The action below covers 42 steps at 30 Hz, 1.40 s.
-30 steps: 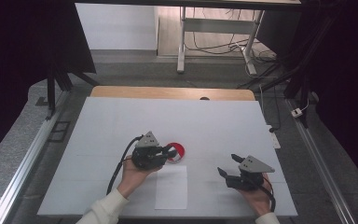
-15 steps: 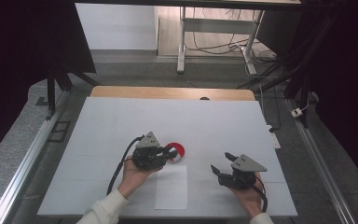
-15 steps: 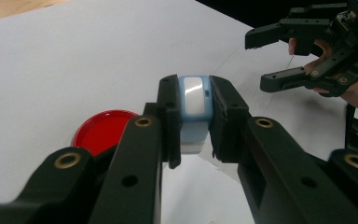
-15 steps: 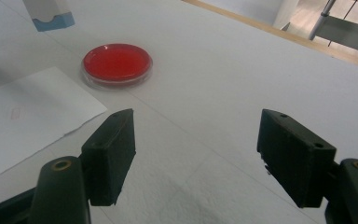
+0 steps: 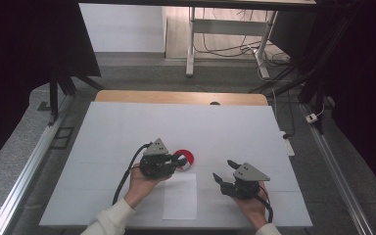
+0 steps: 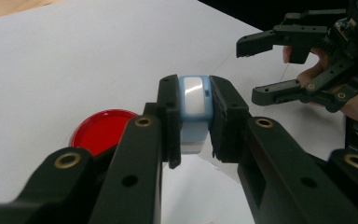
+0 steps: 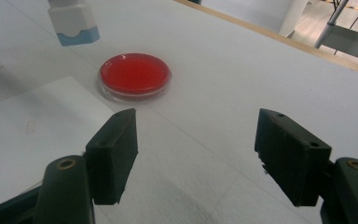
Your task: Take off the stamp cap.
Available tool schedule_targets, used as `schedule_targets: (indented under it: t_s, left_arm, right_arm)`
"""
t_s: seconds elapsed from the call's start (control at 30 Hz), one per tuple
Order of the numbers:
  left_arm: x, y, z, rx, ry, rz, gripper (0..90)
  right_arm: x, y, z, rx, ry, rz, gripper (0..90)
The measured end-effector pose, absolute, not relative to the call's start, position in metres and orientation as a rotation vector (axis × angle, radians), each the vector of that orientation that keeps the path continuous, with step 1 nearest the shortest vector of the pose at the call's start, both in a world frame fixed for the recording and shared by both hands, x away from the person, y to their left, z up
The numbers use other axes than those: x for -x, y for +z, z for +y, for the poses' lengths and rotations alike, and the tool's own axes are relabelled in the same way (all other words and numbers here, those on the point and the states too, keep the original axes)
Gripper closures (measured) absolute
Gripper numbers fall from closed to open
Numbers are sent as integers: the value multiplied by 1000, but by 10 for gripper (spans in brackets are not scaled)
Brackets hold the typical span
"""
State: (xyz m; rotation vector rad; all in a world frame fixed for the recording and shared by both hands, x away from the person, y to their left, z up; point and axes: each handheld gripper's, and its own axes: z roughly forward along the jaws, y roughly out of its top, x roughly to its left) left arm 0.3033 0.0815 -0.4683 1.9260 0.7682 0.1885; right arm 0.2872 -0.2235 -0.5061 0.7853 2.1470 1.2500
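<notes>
White and matte, the table [image 5: 127, 132] spreads flat under both grippers, with a bare wooden strip along its far edge. A thin rectangular sheet of paper [image 5: 180, 196] lies on it between the two hands, just below the left gripper [image 5: 178, 163] and to the inner side of the right gripper [image 5: 223, 172].

The left gripper is clenched on a small pale-blue block [image 6: 195, 105] with rounded corners, a glossy white face and a white lower part; it looks like smooth hard plastic. The black pads press its two flat sides squarely. In the right gripper view the same block [image 7: 73, 21] hangs above the table, beyond and to the left of that gripper's jaws.

The right gripper [image 7: 196, 154] holds nothing: its jaws stand wide, though they have just been closing a little, with bare table between them.

Straight ahead of the right jaws sits the red dish [image 7: 134, 74], a shallow round dish with a clear rim and a glossy red fill, touching the paper's far edge; it lies just beside the left gripper's tip.

Judging from this, the right hand is lining up on the dish. To do that well, come in low and level, centre the rim between the pads, and close gently, since the clear wall looks thin and slippery. Keep the block well clear of the dish meanwhile.
</notes>
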Motion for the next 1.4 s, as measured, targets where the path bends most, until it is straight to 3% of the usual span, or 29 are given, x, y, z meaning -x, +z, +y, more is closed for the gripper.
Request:
schedule_targets:
  t_s: [1.4]
  left_arm:
    - [-303,-472,77,-1939,179,767,751]
  right_arm:
    - [-287,-517,-180,-692,1238,2210,310]
